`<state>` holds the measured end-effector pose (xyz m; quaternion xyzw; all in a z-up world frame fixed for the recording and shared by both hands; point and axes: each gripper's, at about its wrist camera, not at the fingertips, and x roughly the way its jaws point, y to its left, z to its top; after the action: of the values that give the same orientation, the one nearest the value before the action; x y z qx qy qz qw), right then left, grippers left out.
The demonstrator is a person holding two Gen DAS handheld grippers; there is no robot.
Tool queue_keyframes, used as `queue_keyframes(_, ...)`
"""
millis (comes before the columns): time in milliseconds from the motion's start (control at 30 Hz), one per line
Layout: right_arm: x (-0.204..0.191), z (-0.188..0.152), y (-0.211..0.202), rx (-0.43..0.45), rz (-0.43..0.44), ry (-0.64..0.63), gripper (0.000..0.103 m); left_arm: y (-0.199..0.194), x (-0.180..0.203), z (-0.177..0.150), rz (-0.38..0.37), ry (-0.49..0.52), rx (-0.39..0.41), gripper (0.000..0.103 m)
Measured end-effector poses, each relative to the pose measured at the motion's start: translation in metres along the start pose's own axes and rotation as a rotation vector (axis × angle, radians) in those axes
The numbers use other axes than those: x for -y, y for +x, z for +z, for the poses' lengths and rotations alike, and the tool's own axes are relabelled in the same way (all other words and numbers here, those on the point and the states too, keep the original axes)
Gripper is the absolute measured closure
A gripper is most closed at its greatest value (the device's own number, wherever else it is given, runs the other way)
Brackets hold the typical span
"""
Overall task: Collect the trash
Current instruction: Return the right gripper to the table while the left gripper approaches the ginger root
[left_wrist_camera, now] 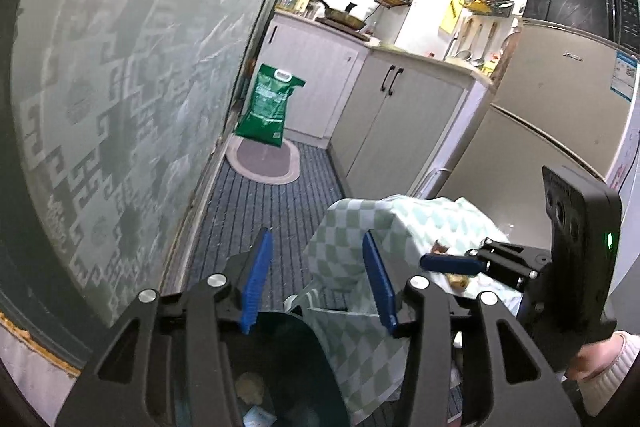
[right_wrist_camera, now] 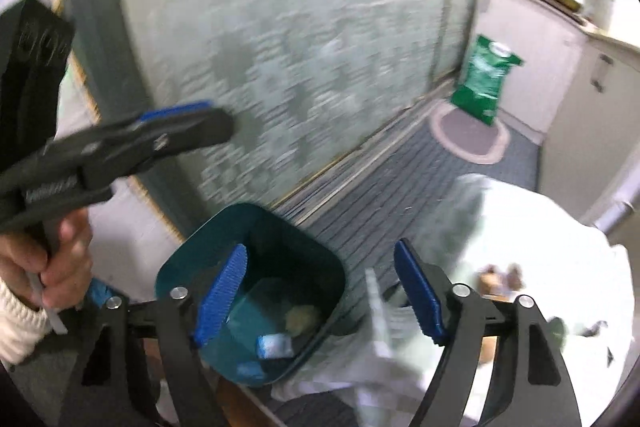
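Note:
A teal trash bin (right_wrist_camera: 176,267) stands on the floor beside a table under a green checked cloth (left_wrist_camera: 344,239). Inside the bin lie a yellowish lump (right_wrist_camera: 300,319) and a blue-white packet (right_wrist_camera: 274,345). My left gripper (left_wrist_camera: 318,271) hovers open above the bin (left_wrist_camera: 288,355), with nothing between its blue pads. My right gripper (right_wrist_camera: 320,287) is open and empty too, over the bin's edge next to the cloth (right_wrist_camera: 540,227). Small brown scraps (right_wrist_camera: 500,277) lie on the cloth; in the left wrist view a blue finger (left_wrist_camera: 452,263) of the right gripper reaches over them (left_wrist_camera: 440,249).
A frosted glass sliding door (left_wrist_camera: 120,87) runs along the left. A green bag (left_wrist_camera: 268,107) stands on an oval mat (left_wrist_camera: 264,167) at the far end of the striped floor. White cabinets (left_wrist_camera: 400,115) and a fridge (left_wrist_camera: 560,107) line the right. A hand (right_wrist_camera: 60,255) holds the left gripper.

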<state>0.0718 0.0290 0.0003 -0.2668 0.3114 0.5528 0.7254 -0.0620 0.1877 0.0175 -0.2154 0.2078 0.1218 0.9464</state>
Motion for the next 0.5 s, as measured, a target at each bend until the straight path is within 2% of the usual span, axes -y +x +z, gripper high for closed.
queue_keyframes(133,0.030,-0.001,-0.025,0.054,-0.047,0.068,0.031,0.008,0.019,0.000,-0.019,0.028,-0.004,0.049)
queue_keyframes(500,0.110,-0.018,-0.088,0.155,-0.176,0.216,0.038,0.044,0.078,-0.019,-0.081,0.172,-0.086,0.049)
